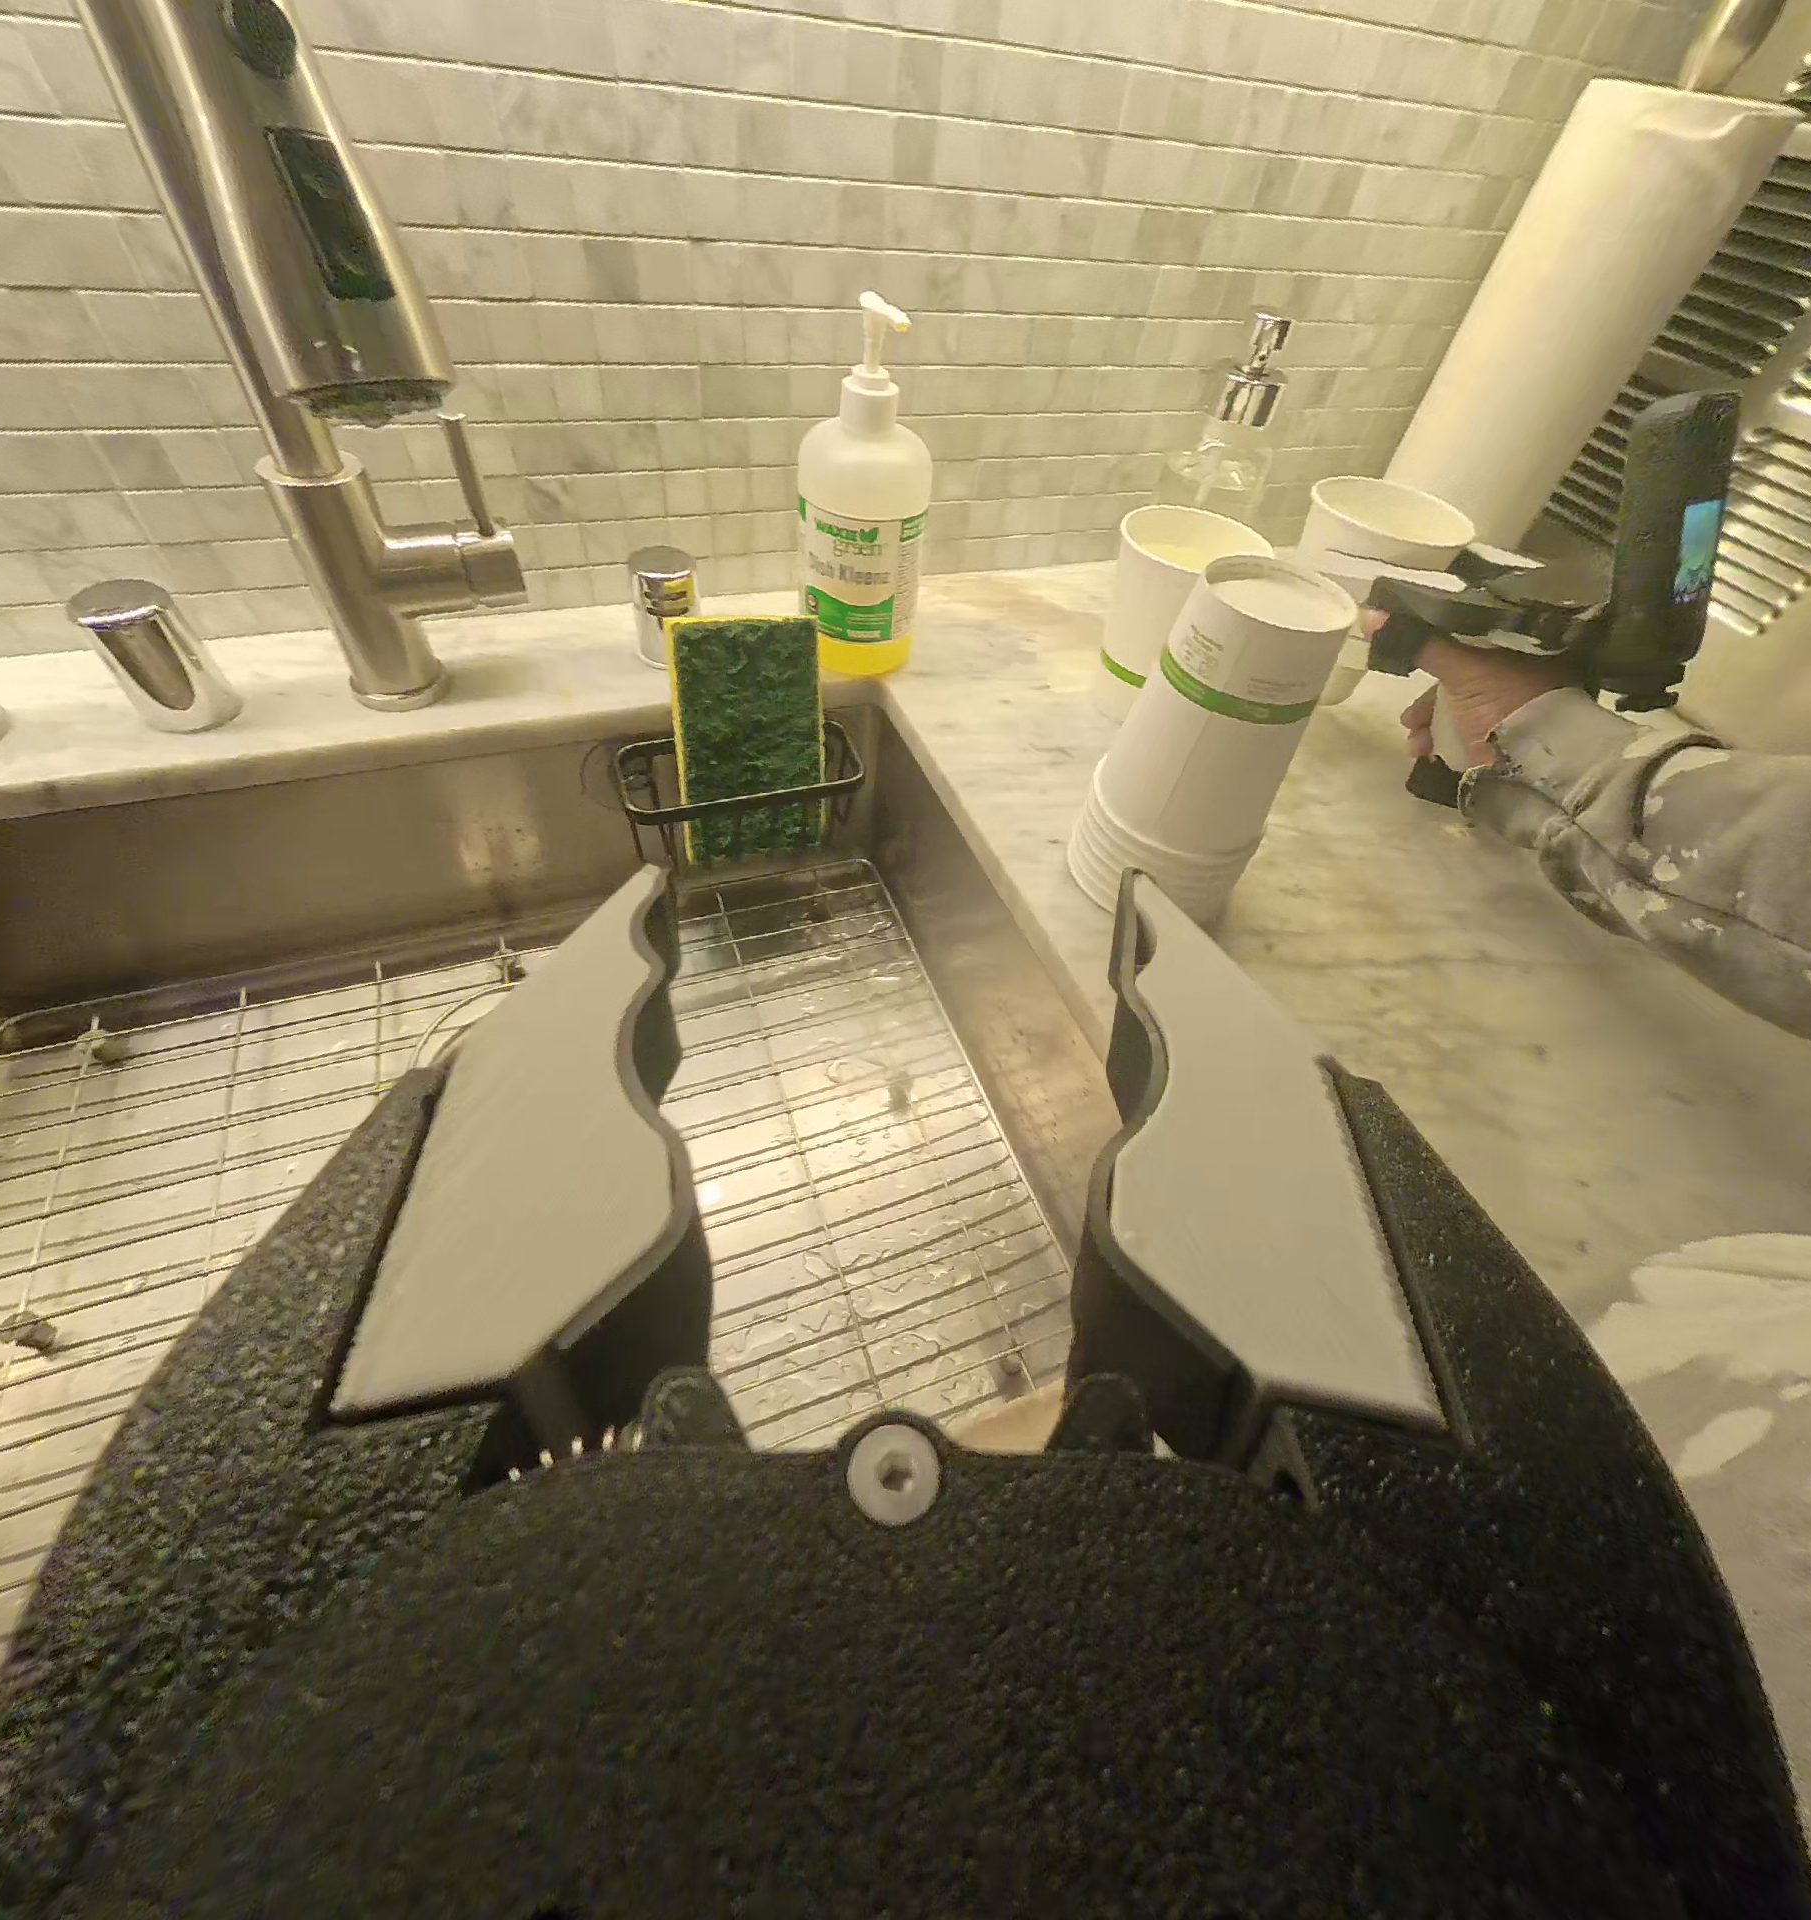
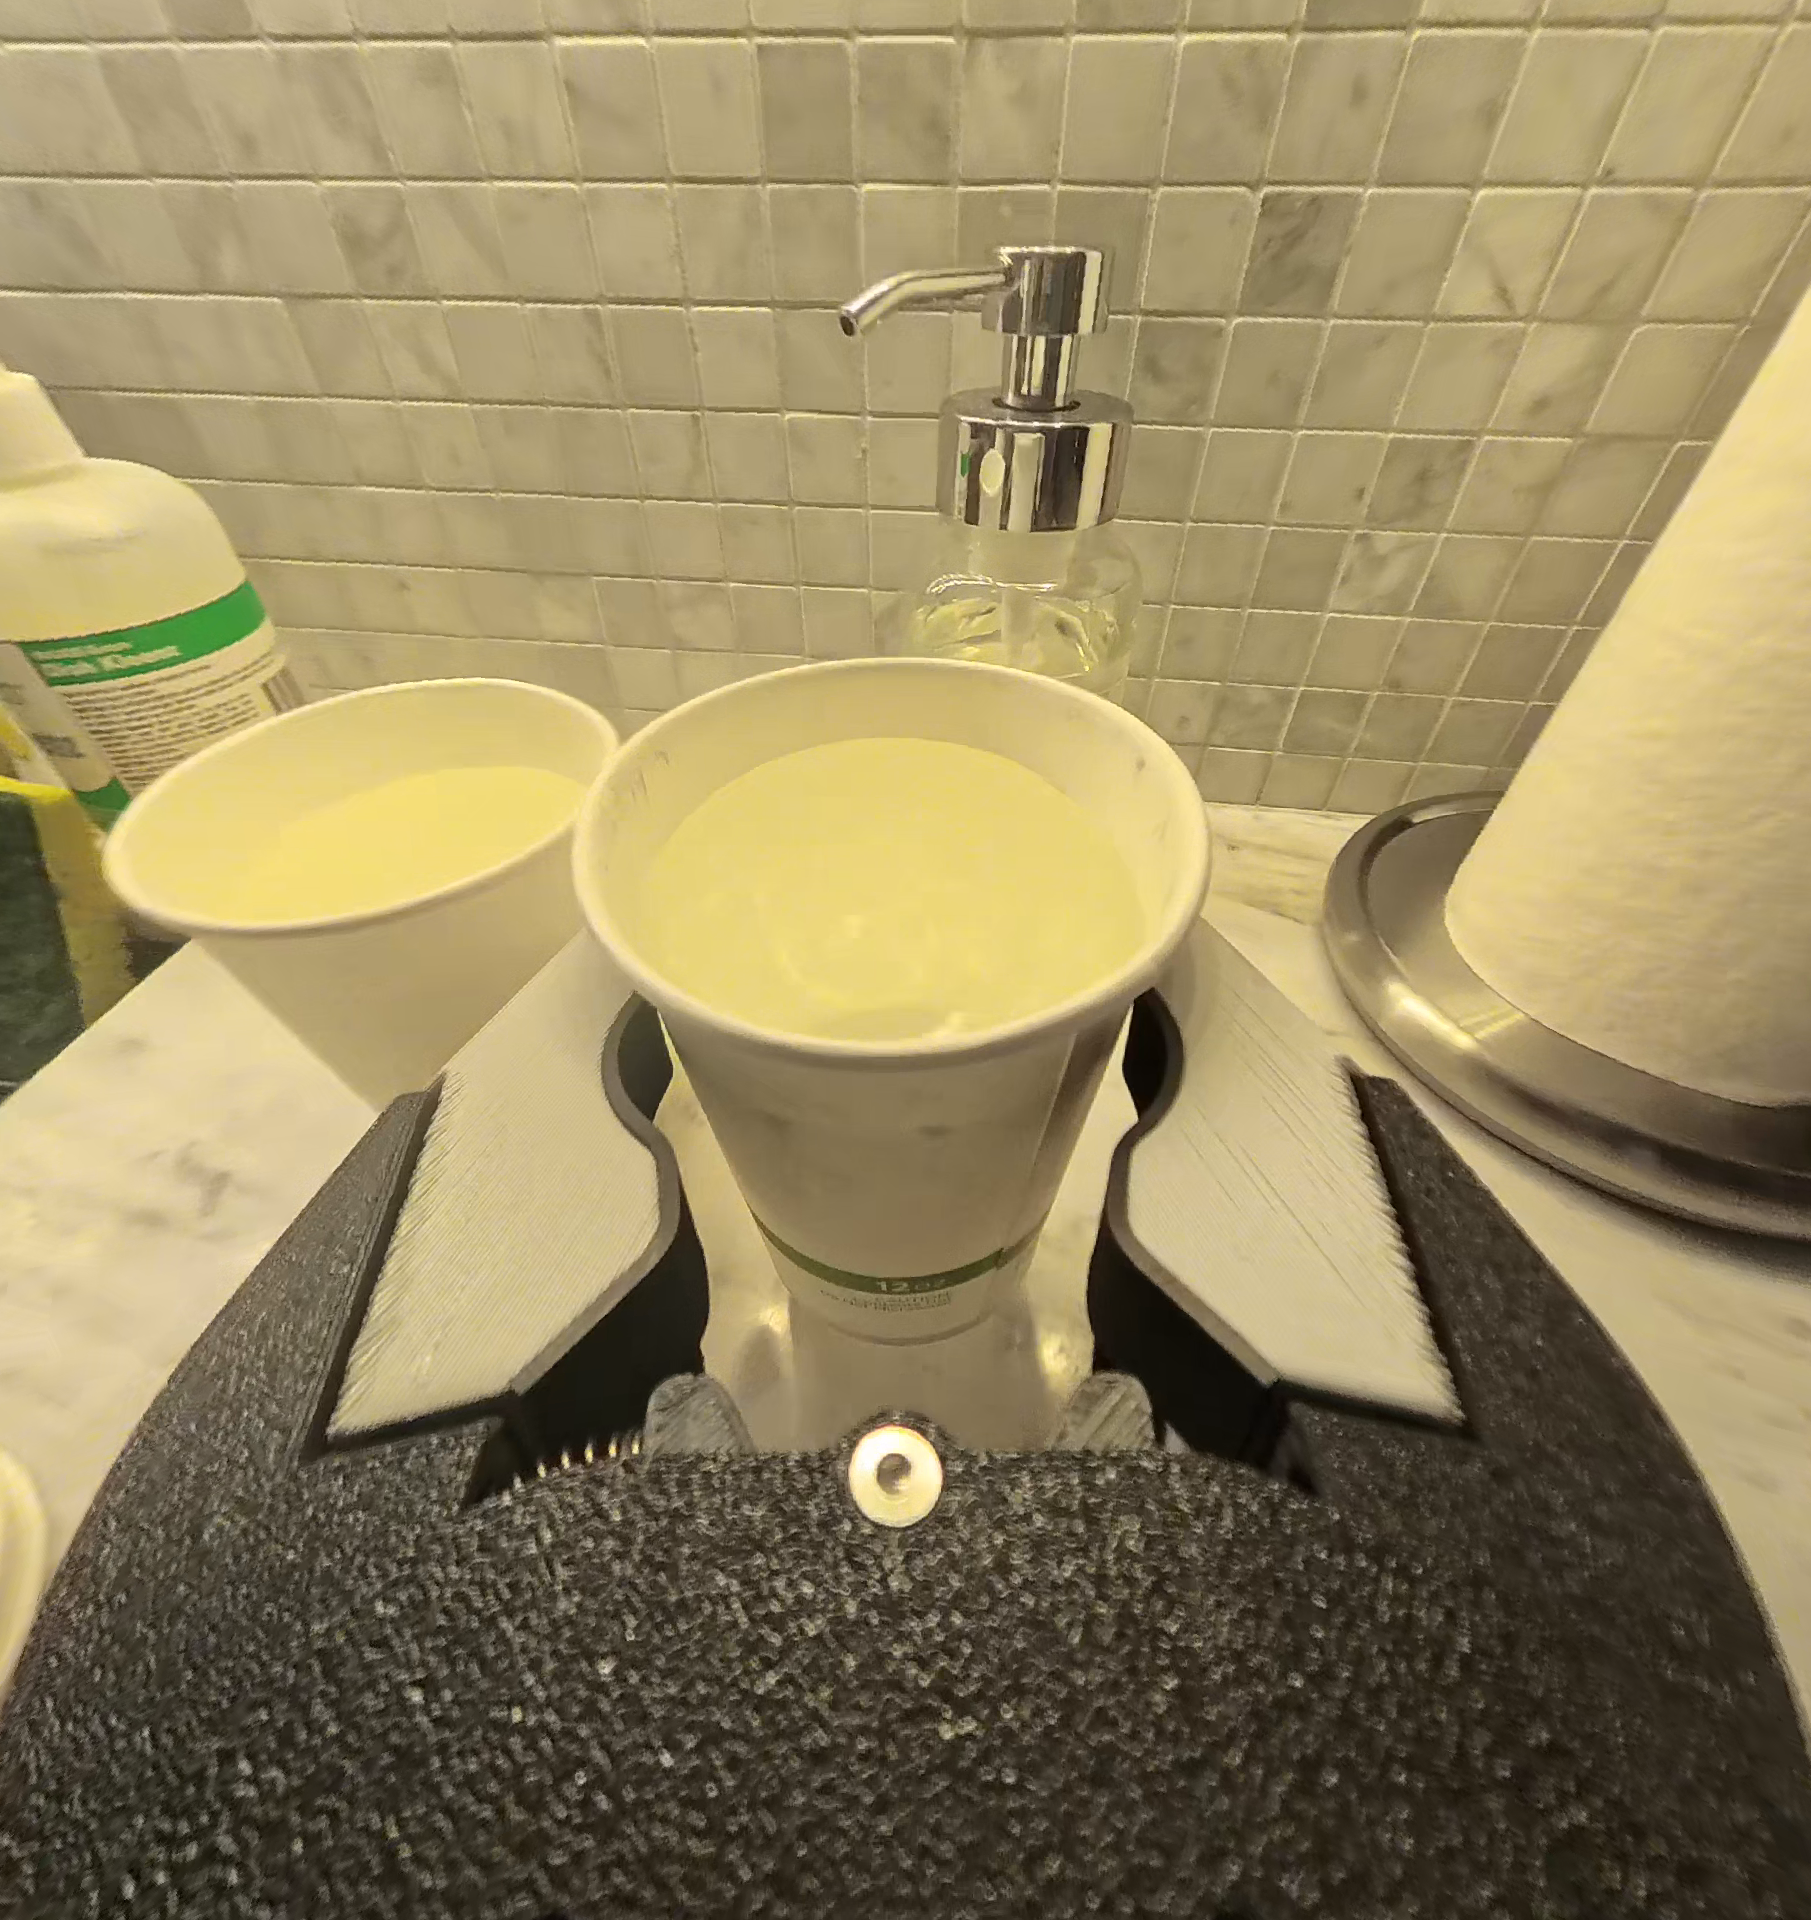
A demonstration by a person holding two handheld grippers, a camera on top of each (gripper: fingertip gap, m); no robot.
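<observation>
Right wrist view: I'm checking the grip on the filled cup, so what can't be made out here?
- Contact between right tool and the paper cup: the flaring rim hides it.
- Cup base: hidden behind the tool body.
- Second cup: its lower part is behind a finger.
- Left wrist view: stacked cups hide it.

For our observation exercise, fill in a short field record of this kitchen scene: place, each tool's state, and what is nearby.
place: marble counter beside steel sink
left tool: open, empty, over the sink rack
right tool: open, around a filled paper cup; contact unclear
beside it: second filled cup
behind: glass dispenser, paper towel roll
sink corner: sponge in caddy
also: stack of upturned cups
</observation>
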